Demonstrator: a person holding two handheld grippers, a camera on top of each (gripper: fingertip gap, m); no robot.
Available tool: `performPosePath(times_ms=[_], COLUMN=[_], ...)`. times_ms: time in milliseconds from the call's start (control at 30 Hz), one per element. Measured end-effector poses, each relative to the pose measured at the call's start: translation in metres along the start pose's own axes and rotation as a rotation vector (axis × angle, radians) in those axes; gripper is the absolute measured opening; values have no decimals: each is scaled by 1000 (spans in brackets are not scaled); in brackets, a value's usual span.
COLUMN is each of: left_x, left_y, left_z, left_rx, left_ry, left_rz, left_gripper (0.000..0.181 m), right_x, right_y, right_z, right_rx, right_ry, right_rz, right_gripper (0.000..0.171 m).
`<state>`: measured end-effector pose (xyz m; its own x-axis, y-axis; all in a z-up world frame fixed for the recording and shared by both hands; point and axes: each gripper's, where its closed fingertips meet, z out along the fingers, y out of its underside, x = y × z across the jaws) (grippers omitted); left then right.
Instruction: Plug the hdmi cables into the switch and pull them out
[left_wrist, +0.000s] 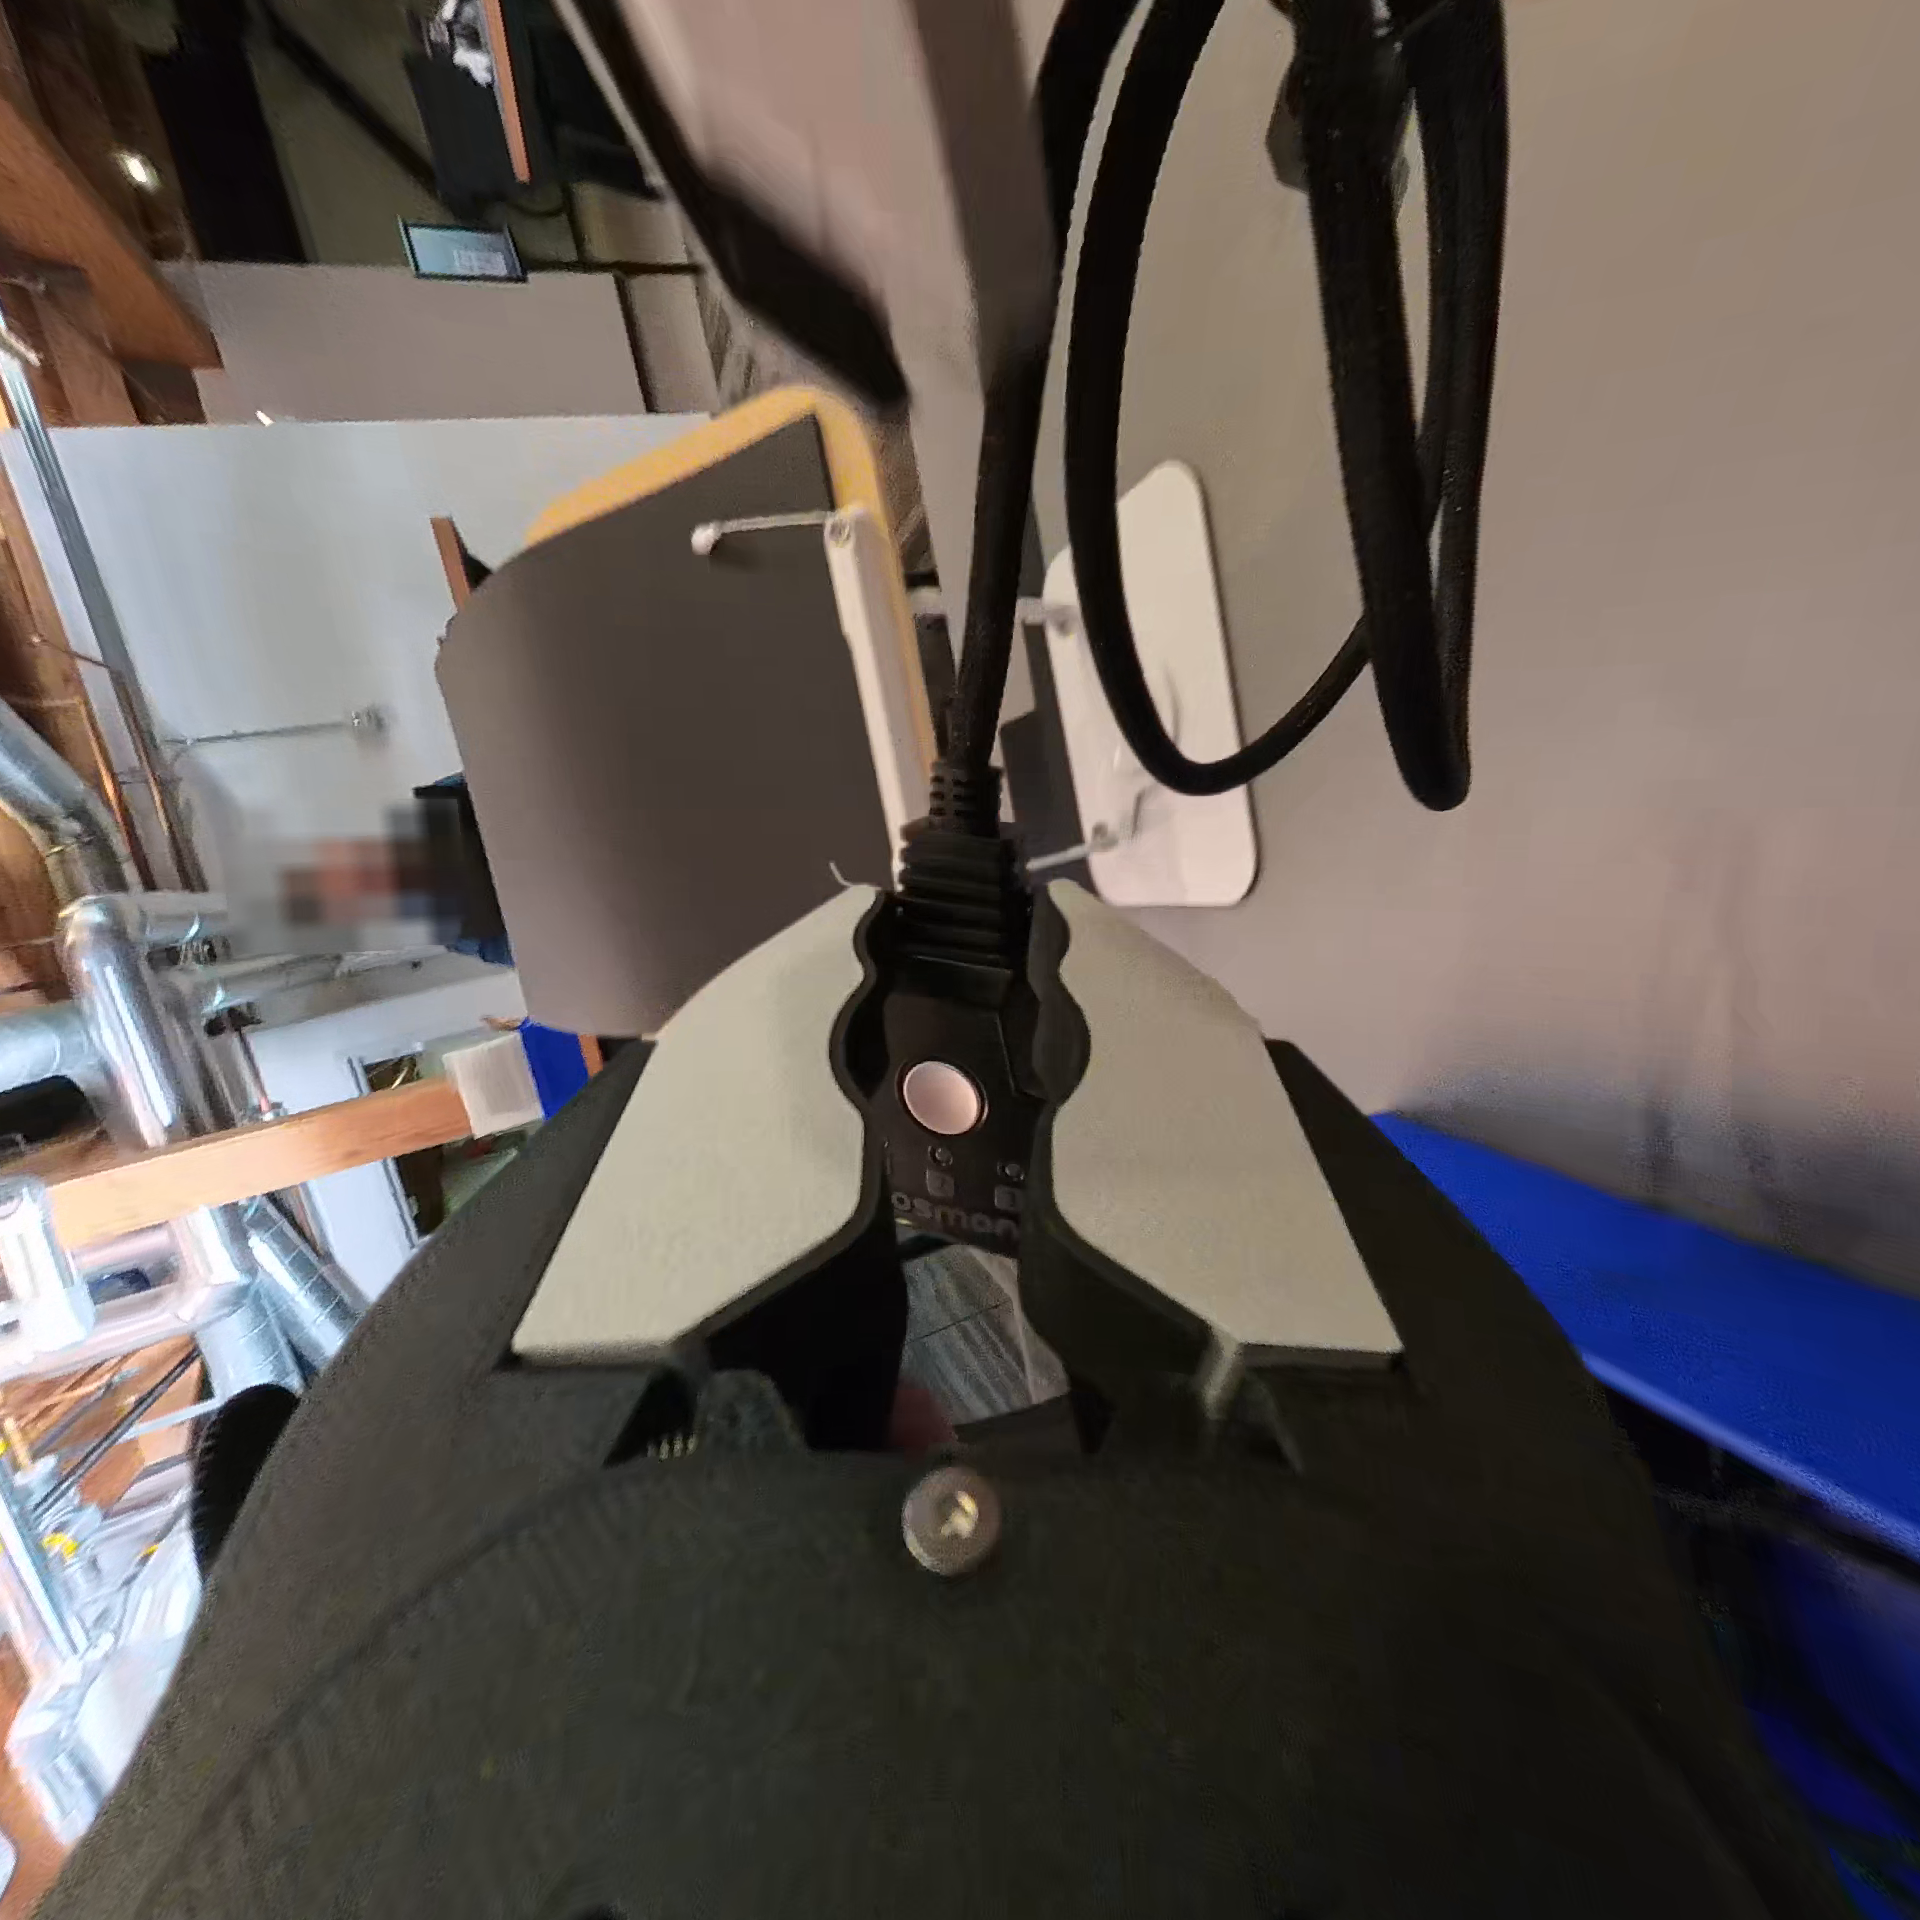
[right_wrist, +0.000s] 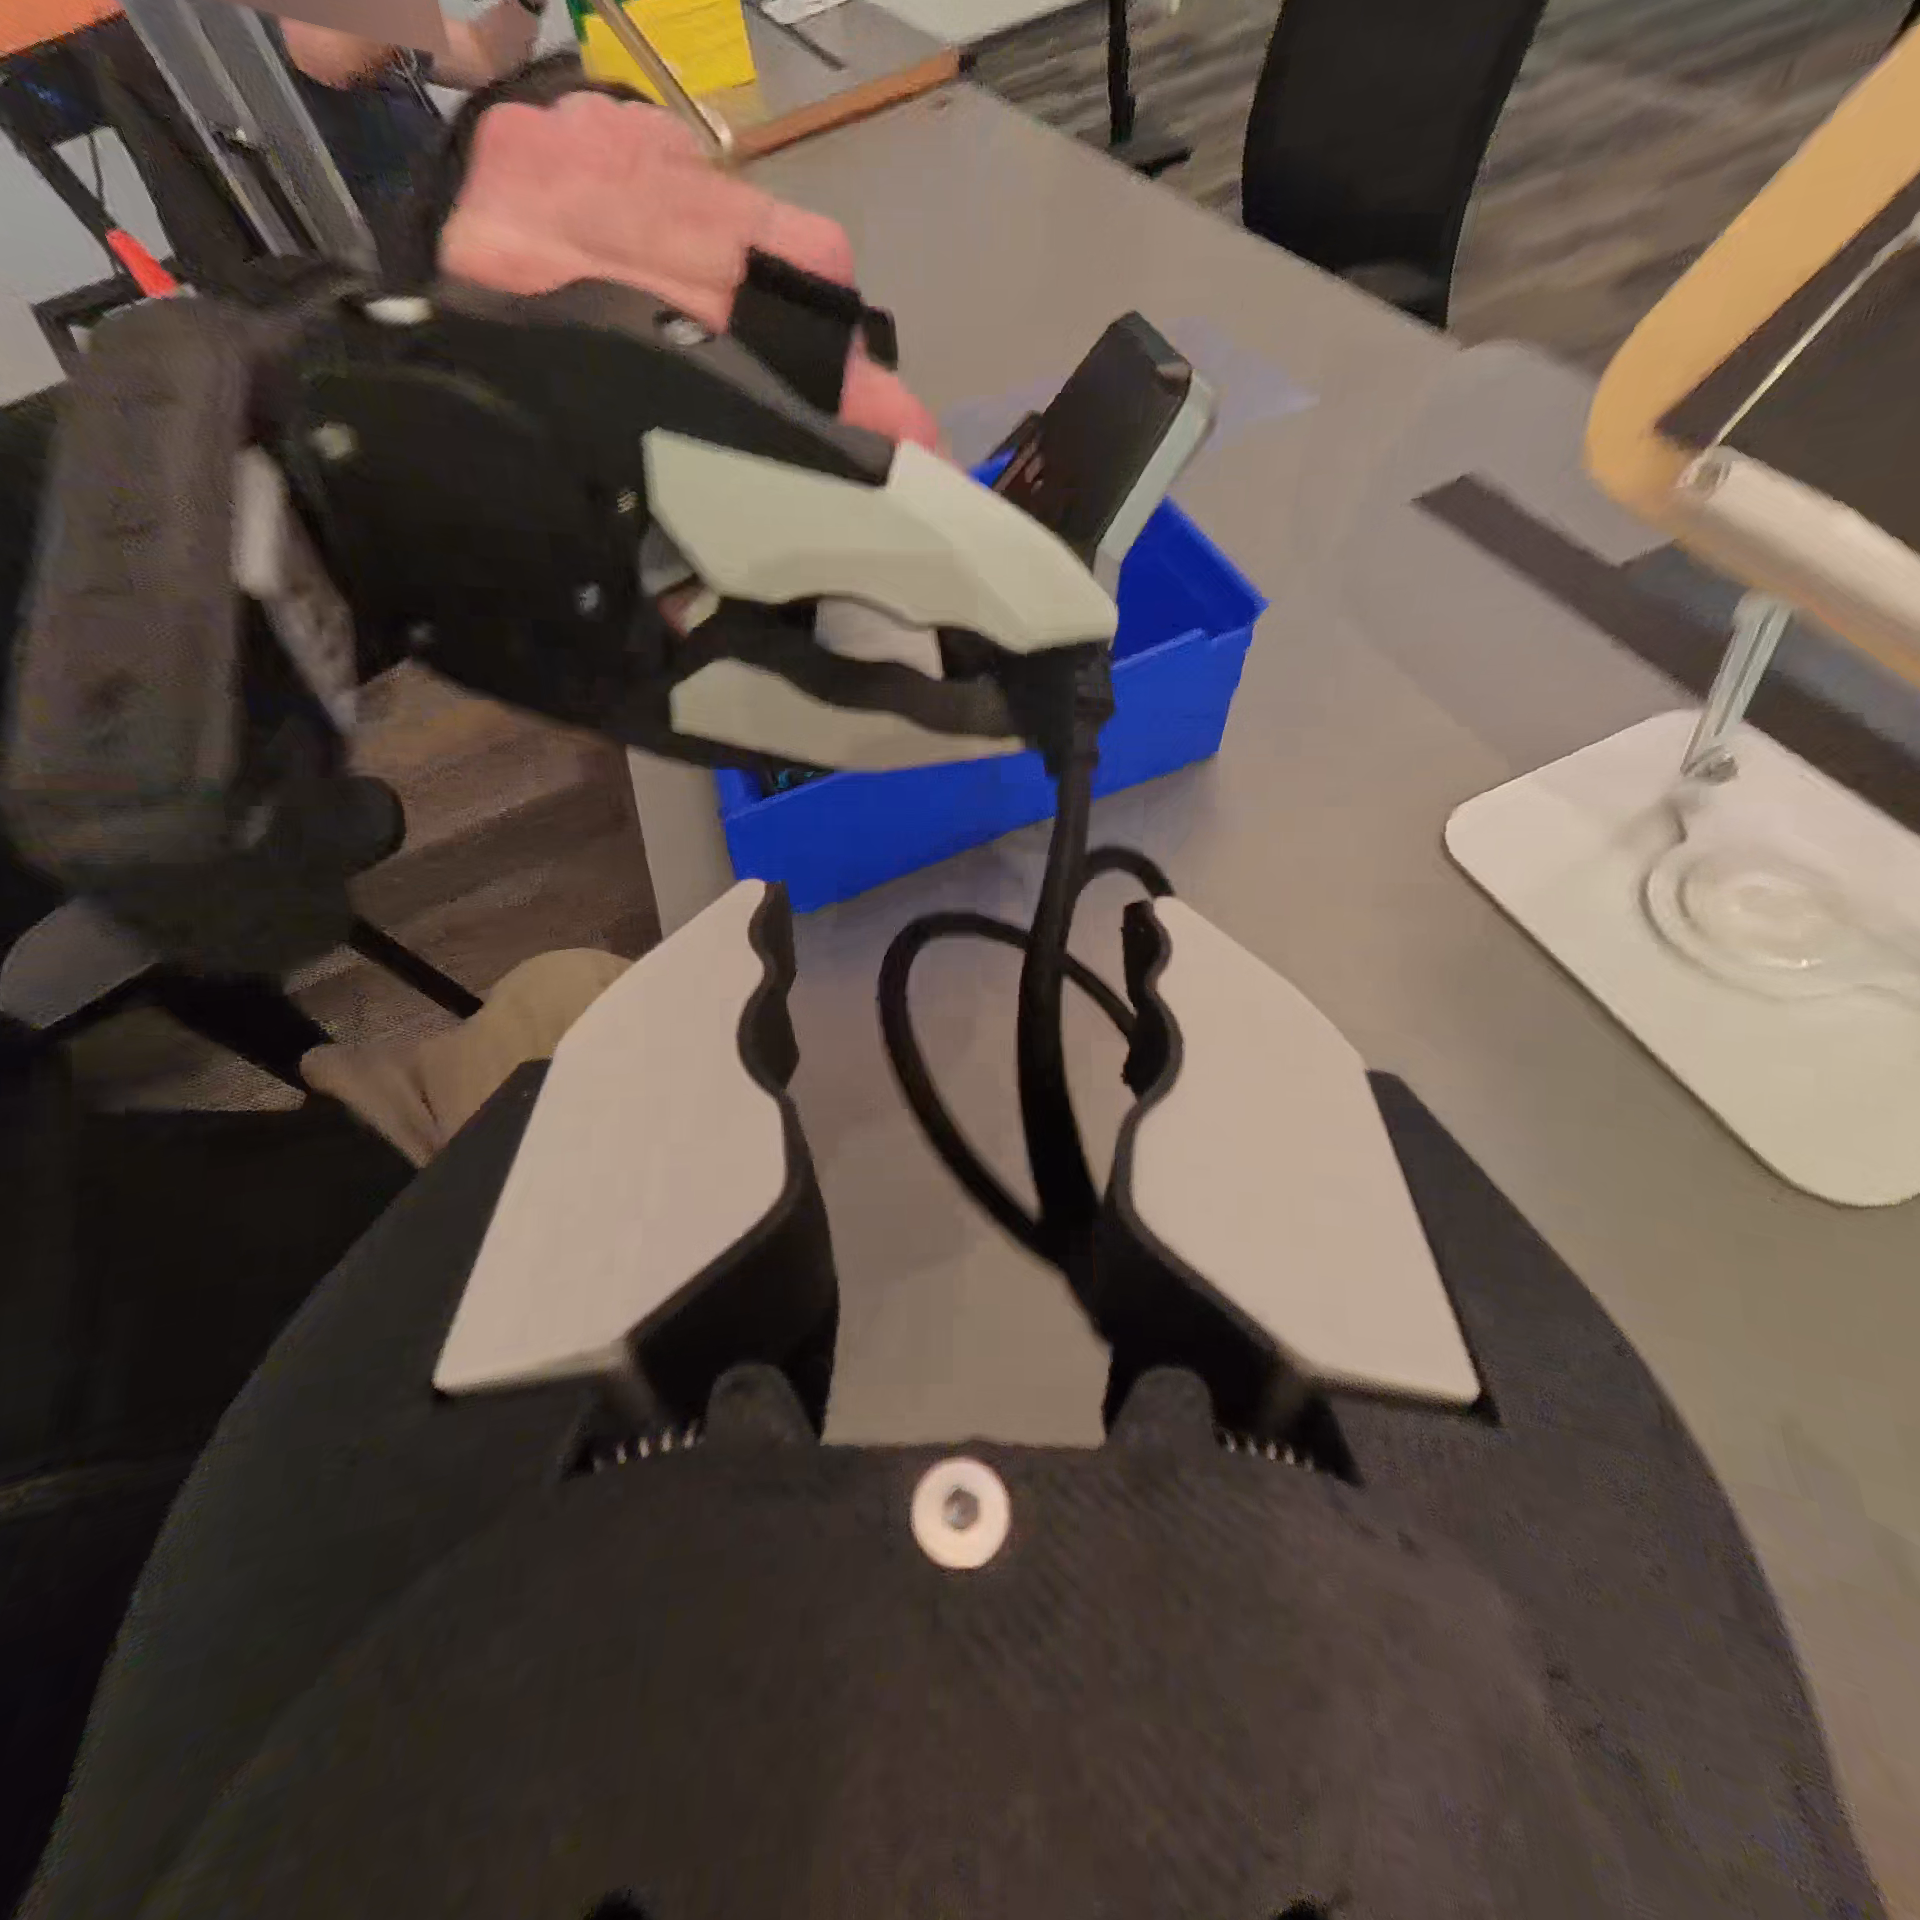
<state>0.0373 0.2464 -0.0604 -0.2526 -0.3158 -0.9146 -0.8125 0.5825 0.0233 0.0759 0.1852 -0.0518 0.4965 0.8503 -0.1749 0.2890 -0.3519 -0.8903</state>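
Left wrist view: left hand-held gripper (left_wrist: 951, 1039) clamps the half-hidden switch (left_wrist: 940, 1091); right hand-held gripper (right_wrist: 961, 987) gapes empty.

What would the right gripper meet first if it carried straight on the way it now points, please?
Most likely the black cable hanging from the switch held in the left gripper; it already runs between the open right gripper fingers. Beyond it sits the blue bin on the table, though depth is unclear.
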Motion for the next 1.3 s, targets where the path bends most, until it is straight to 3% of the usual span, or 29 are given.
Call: performPosePath(times_ms=[67, 200, 400, 567, 700, 800, 933, 1033, 1167, 1267, 1300], left_x=[6, 21, 36, 42, 23, 13, 28, 46, 37, 38, 37], left_y=[-20, -44, -62, -62, -54, -42, -31, -29, -40, -51, -55], left_z=[7, 18, 22, 21, 7, -10, -19, -13, -9, -6, -6], left_rx=[17, 54, 77, 93, 128, 178, 189, 149, 180, 221, 235], left_ry=[15, 102, 208, 249, 176, 127, 42, -13, -188, -234, -261], left_rz=[-8, -24, -69, -135, -249, -325, -245, -81, 28, 79, 81], left_gripper=[24, 24, 24, 24, 52, 60, 74, 83, 67, 34, 31], right_x=[16, 46, 48, 46, 48, 52, 50, 42, 29, 19, 19], right_y=[12, 38, 56, 60, 63, 70, 75, 72, 76, 80, 82], right_z=[10, 16, 28, 31, 28, 22, 16, 14, 15, 19, 19], right_rx=[-52, -208, -320, -264, -223, -222, -208, -170, -191, -216, -225], right_ry=[72, 324, 390, 323, 289, 246, 154, 76, -5, -52, -49], right_rz=[-35, -311, -549, -520, -483, -434, -339, -296, -283, -297, -302], right_gripper=[57, 45, 25, 19, 19, 19, 19, 19, 19, 19, 19])
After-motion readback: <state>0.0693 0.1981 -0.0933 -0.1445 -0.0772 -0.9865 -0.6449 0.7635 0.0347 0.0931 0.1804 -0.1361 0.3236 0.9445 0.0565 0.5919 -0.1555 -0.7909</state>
